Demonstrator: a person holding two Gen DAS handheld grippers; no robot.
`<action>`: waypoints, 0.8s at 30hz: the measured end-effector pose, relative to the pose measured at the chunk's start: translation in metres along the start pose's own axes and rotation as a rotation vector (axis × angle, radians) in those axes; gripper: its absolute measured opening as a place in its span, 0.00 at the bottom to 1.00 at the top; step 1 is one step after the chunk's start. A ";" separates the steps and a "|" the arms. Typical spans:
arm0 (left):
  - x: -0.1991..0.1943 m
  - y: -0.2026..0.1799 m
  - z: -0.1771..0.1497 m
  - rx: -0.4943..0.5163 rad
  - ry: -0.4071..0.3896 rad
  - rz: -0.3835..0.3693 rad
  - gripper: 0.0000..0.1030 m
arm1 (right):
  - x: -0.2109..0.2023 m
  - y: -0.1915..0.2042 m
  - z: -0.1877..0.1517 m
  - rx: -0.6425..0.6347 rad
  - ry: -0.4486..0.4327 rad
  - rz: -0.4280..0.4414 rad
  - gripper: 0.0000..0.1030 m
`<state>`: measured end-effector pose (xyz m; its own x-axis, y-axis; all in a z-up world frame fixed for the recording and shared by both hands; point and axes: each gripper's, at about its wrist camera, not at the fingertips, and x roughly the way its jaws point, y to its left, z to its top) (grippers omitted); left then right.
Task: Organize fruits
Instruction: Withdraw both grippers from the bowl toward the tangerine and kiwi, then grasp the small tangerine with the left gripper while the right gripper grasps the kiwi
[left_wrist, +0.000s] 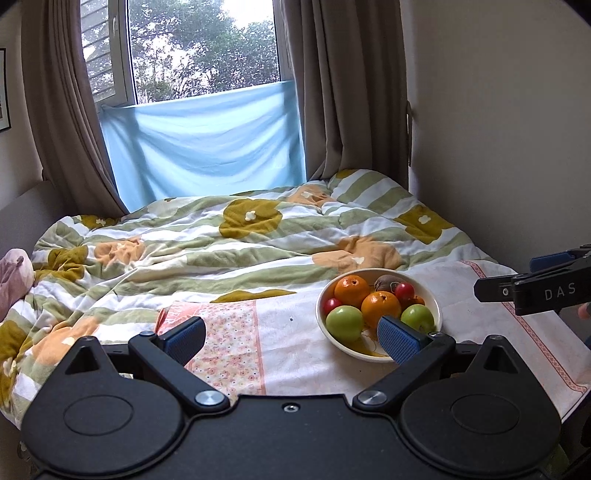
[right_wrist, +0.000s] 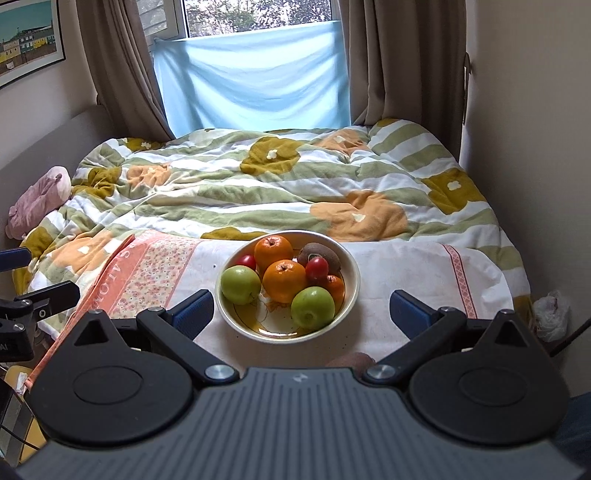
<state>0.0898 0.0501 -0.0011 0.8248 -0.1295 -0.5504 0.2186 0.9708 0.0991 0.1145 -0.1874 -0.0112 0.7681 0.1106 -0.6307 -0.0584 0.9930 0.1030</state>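
Observation:
A cream bowl (right_wrist: 351, 280) sits on a patterned cloth on the bed; it also shows in the left wrist view (left_wrist: 325, 325). It holds two oranges (right_wrist: 284, 280), two green apples (right_wrist: 313, 308), small red fruits (right_wrist: 316, 268) and a brown kiwi (right_wrist: 325, 254). My right gripper (right_wrist: 301, 314) is open and empty, its fingers either side of the bowl's near rim. My left gripper (left_wrist: 291, 339) is open and empty, left of the bowl, its right pad (left_wrist: 400, 339) in front of the bowl's near edge. The right gripper's side shows at the far right of the left view (left_wrist: 532, 288).
A white and pink cloth (right_wrist: 155, 273) covers the near part of the bed, with a striped flowered quilt (right_wrist: 258, 177) behind. A pink plush toy (right_wrist: 40, 199) lies at the left. Walls and curtains close in the bed; a plastic bag (right_wrist: 552, 310) lies at the right.

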 end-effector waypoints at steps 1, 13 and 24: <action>0.001 0.001 -0.004 0.000 0.005 -0.009 0.98 | -0.002 0.002 -0.005 0.008 0.002 -0.011 1.00; 0.040 0.003 -0.067 -0.048 0.102 -0.079 0.98 | 0.010 0.011 -0.073 0.053 0.080 -0.082 1.00; 0.111 -0.007 -0.094 -0.008 0.230 -0.072 0.74 | 0.059 -0.004 -0.101 0.091 0.106 -0.123 1.00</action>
<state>0.1308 0.0477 -0.1408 0.6666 -0.1499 -0.7302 0.2673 0.9625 0.0464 0.0959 -0.1806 -0.1265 0.6942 -0.0028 -0.7198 0.0933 0.9919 0.0862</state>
